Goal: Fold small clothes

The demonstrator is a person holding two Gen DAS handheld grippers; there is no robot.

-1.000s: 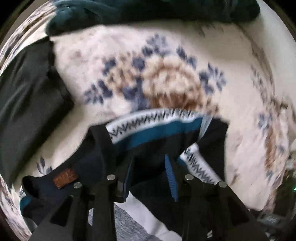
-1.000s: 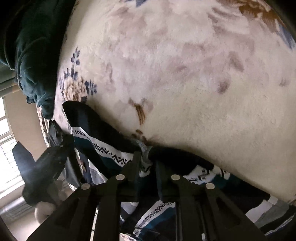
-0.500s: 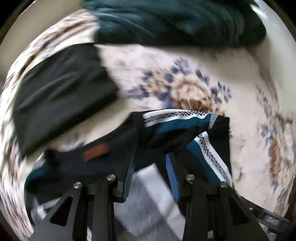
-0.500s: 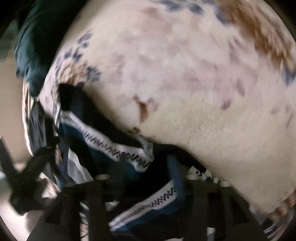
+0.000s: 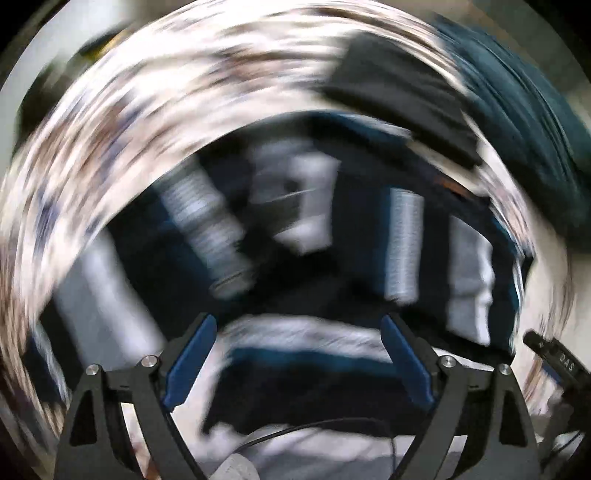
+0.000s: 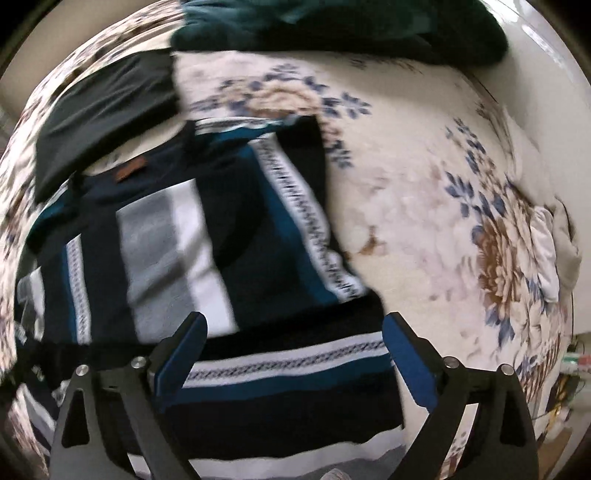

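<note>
A small navy, teal, grey and white striped sweater (image 6: 207, 243) lies on the floral blanket (image 6: 424, 192), its right side folded over the body. My right gripper (image 6: 291, 328) is open above the sweater's lower hem, holding nothing. In the blurred left wrist view the same sweater (image 5: 325, 236) fills the middle, and my left gripper (image 5: 295, 332) is open above it, holding nothing.
A folded dark grey garment (image 6: 103, 110) lies beyond the sweater at the upper left; it also shows in the left wrist view (image 5: 399, 88). A dark teal cloth pile (image 6: 332, 26) lies at the far edge. A white garment (image 6: 550, 251) lies at the right.
Both grippers have opened wide and let go of the sweater. Both have drawn back above it. The left camera is swinging fast.
</note>
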